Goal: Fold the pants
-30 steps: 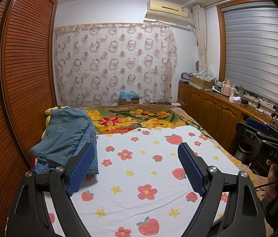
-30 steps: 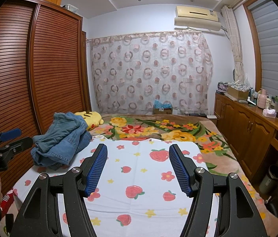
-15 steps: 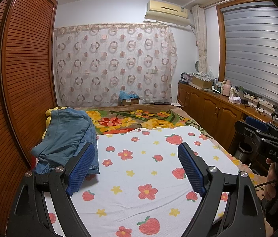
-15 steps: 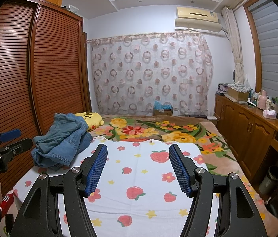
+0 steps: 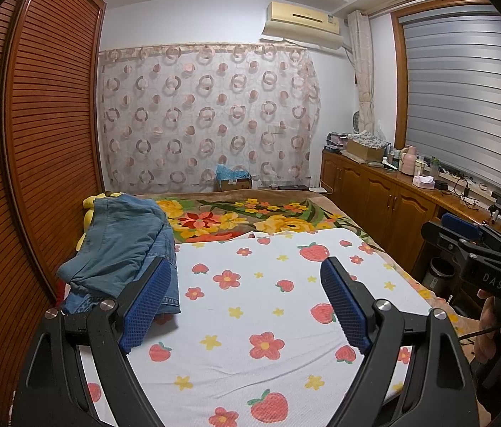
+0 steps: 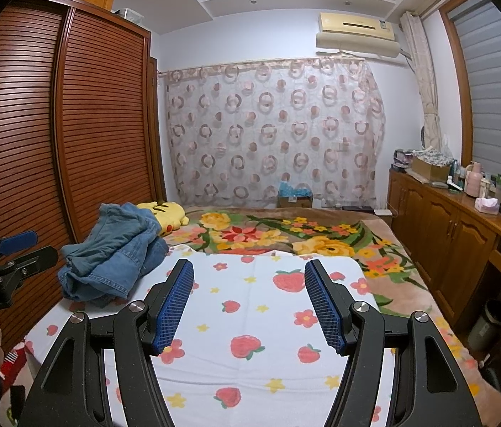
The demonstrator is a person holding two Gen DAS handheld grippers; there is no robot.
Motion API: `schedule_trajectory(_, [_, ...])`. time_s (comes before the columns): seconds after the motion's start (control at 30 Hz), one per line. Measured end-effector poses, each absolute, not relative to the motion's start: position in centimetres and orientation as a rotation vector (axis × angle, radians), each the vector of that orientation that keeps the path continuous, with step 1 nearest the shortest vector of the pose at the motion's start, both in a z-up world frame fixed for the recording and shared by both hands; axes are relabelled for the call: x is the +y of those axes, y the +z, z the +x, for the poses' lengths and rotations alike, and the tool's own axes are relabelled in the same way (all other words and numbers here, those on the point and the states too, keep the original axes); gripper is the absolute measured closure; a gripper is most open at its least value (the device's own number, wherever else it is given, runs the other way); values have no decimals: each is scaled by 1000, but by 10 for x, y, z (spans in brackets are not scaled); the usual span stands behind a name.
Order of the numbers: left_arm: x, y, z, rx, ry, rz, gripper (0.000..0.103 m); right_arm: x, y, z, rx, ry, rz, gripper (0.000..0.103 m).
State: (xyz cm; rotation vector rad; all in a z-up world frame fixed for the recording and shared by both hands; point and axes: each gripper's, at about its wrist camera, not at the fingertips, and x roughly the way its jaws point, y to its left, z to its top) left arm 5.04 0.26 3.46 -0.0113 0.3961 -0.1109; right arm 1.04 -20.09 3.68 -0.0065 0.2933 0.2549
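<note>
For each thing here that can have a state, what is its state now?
Jeans: crumpled in a heap, not folded.
Left gripper: open, holding nothing.
Right gripper: open, holding nothing.
Wardrobe: doors shut.
Blind: down.
Cabinet: doors shut.

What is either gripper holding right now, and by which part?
Nothing is held. The left gripper and the right gripper are both open over the strawberry sheet, and the jeans lie crumpled and untouched near the wardrobe side.
</note>
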Motion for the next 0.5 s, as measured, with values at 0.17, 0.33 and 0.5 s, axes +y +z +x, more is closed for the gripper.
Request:
schedule_trajectory(0.17, [3,34,50,396,-110,-12,16,-201,37,10,293,255,-7,36])
schedule_trajectory(0.33, [3,34,50,395,-110,-11,16,-201,37,11,293,257,-8,36])
schedule_trajectory(0.5, [3,33,50,395,-109,-12,16,-201,36,11,292,256,-8,36])
